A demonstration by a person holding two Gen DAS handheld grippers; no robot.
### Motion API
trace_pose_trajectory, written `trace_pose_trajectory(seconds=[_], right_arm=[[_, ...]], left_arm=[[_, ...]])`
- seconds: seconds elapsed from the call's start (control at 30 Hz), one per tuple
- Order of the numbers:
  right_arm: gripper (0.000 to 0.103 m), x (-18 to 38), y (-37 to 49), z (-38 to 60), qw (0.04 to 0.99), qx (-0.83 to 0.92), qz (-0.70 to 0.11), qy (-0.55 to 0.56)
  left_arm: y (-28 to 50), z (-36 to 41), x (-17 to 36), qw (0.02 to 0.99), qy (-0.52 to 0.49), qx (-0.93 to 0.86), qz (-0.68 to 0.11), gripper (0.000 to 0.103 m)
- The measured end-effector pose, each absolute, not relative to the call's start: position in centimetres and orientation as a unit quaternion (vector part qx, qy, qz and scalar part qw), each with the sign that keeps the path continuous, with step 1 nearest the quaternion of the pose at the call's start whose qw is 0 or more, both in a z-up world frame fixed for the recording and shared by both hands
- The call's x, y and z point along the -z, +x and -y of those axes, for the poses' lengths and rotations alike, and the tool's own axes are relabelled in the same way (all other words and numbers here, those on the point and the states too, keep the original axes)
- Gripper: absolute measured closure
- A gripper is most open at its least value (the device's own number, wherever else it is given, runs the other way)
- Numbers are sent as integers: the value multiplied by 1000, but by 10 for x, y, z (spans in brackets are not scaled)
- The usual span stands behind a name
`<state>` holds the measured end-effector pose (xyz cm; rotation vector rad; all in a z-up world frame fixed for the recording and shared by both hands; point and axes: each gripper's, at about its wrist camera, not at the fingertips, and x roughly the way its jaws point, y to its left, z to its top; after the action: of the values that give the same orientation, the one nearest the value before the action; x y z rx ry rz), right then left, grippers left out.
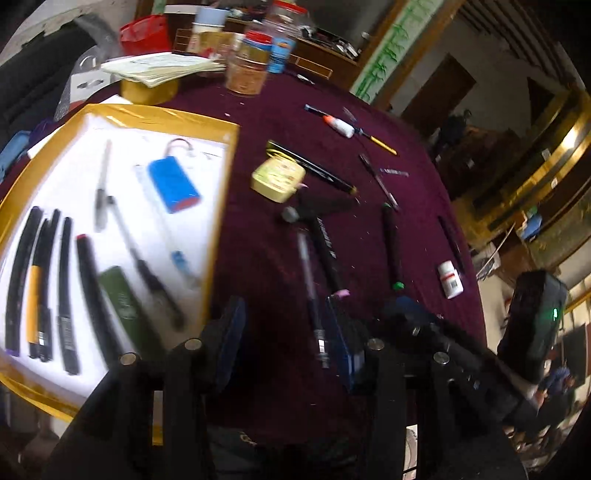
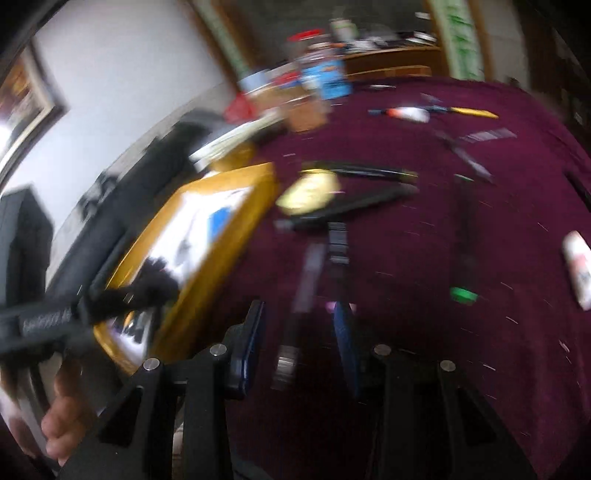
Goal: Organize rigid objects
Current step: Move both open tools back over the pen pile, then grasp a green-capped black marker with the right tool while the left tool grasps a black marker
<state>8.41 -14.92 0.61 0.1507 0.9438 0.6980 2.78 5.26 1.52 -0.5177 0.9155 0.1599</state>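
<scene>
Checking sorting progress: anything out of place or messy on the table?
Yes. The white tray holds neat pens and a blue battery pack, but pens, a glue bottle, a yellow tape roll and a toppled white pill bottle lie scattered across the maroon cloth.

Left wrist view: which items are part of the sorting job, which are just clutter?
Job:
yellow-edged tray
blue battery pack
clear pen
green-capped marker
white bottle
yellow tin

Clutter:
stack of papers
jars
red basket
</scene>
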Motion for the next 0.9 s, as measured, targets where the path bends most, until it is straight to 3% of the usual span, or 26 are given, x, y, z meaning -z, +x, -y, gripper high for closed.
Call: trace_pose_trajectory(seconds=[0.2,0.6,0.77,0.9], right_arm=[[69,1,121,194,822,-283,-476,130],[71,20,203,191,826,-207,-511,115],[86,21,201,181,846,-188,-494,67],[89,22,188,187,848,-187,-491,67]], left_arm=[[35,-29,-14,859,-227,-77,-452,60],[35,-37,-15,861,-210,-110,-450,60],[58,-30,-22,872,-164,-102,-450,60],[86,-25,-31,883,-131,-100,-439,61]])
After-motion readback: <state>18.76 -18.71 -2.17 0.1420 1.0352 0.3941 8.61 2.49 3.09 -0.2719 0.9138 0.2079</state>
